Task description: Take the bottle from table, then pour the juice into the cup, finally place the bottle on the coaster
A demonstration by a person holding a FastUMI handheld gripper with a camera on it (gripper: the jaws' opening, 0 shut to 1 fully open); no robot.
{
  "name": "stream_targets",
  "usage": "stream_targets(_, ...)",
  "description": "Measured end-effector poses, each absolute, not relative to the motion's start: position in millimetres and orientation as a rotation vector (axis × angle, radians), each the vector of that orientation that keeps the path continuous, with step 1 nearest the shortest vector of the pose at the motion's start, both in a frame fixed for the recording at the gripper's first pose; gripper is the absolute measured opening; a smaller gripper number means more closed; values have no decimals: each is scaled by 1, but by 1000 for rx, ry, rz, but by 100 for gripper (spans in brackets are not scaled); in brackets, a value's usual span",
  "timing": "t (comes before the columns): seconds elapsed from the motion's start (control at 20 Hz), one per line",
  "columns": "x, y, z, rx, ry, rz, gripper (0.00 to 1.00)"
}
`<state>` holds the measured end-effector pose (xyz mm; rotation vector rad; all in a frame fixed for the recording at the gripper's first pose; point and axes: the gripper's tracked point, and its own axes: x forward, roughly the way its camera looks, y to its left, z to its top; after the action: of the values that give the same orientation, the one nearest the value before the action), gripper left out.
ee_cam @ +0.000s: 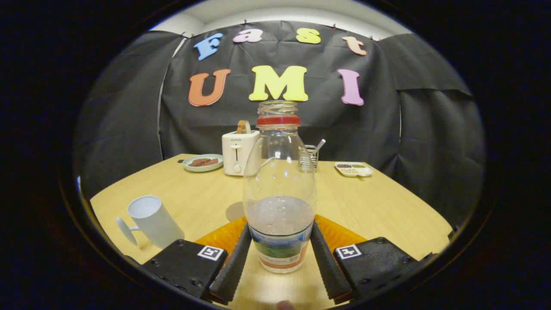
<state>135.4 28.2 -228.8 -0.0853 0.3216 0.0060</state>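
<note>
Your bottle (279, 189) stands upright between the fingers of your hand-held gripper (280, 258), uncapped, with a red ring round its neck and some pale liquid in its lower part. Both fingers press against its labelled base, one on each side, so you have it clamped; whether the base rests on the surface (370, 202) or hangs just above it, you cannot tell. Behind the bottle's foot an orange coaster (340, 234) peeks out past both fingers. To the left, near the left finger, the white cup (153, 221) tilts with its mouth open. Farther back sit a white toaster (238, 153), a plate of food (202, 162), a wire rack (311, 156) and a small divided tray (353, 168).
</note>
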Motion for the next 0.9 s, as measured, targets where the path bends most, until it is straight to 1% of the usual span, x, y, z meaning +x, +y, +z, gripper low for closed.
stream_targets(0.3,135,42,-201,-476,249,22,77)
stream_targets(0.6,143,67,-210,-900,167,22,77)
stream_targets(0.9,154,71,-226,-1173,131,14,77)
